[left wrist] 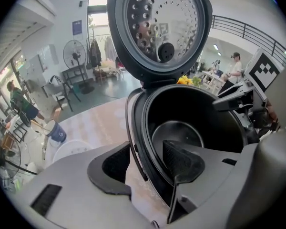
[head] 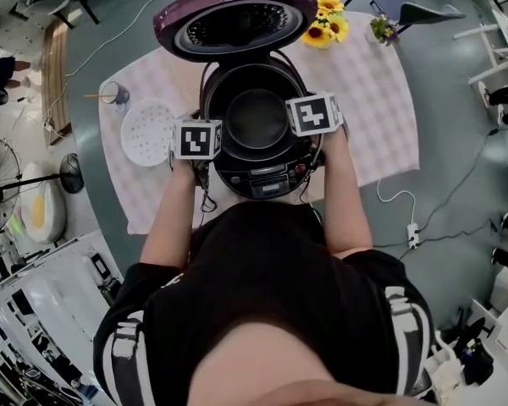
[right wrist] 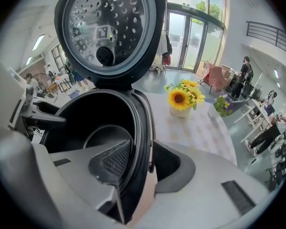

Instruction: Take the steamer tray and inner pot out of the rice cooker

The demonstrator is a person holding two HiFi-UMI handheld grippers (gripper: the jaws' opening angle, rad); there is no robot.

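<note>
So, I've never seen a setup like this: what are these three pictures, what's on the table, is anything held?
A person wears a head camera and holds a two-fingered gripper in each hand. The other two pictures come from cameras on the left gripper and right gripper. On the checked tablecloth stands an open purple-lidded rice cooker, its black inner pot inside; a white perforated steamer tray lies beside it. Each gripper's fingers straddle the cooker's rim; whether they press is unclear.

I can read no words or numbers. The cube [head: 197,139] on my left claw [left wrist: 145,163] and the one [head: 314,113] on my right claw [right wrist: 142,163] bear only black-and-white squares. The cooker panel [head: 271,180] and a blue wall sign [left wrist: 76,27] are too small to read.
</note>
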